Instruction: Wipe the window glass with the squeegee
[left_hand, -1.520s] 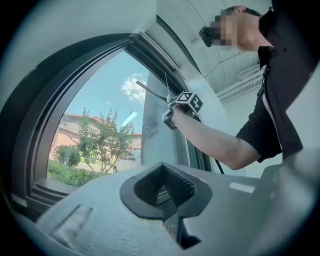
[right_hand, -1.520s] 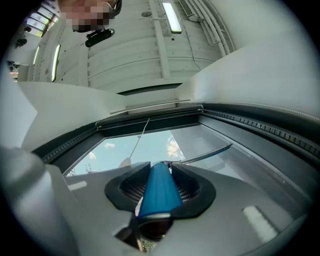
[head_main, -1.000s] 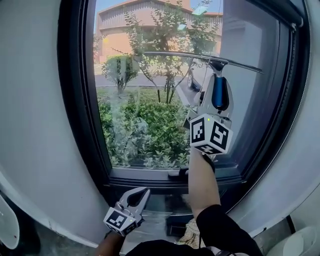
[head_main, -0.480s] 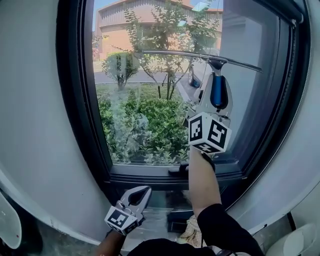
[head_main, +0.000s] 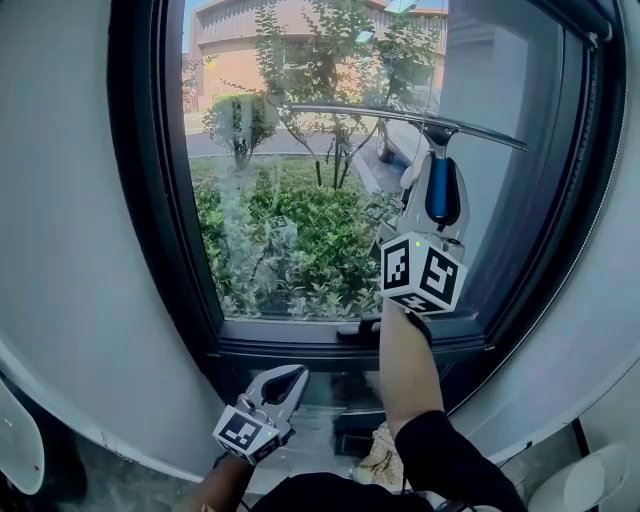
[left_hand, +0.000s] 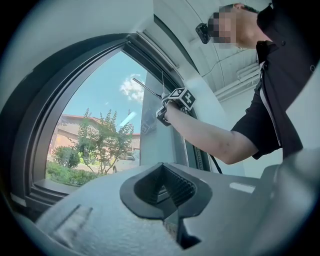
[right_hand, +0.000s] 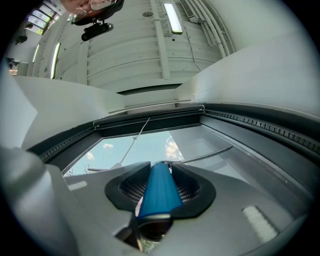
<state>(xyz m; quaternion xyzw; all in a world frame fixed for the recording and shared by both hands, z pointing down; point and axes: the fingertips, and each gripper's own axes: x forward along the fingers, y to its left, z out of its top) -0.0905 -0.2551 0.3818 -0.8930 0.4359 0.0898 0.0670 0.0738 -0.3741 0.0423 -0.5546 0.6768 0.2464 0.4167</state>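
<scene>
The right gripper (head_main: 437, 165) is clamped on the blue handle of the squeegee (head_main: 438, 197), which points straight up to 12 o'clock. The blade (head_main: 400, 113) runs crosswise high on the glass (head_main: 290, 210), dipping slightly toward 3 o'clock. At 7 o'clock from the right gripper, the left gripper (head_main: 285, 380) hangs low below the dark window frame (head_main: 150, 220), jaws closed on nothing. A person's bare forearm (head_main: 405, 365) reaches up from a black sleeve to the right gripper. Shrubs (head_main: 300, 250), a tree and a brick building lie beyond the pane.
</scene>
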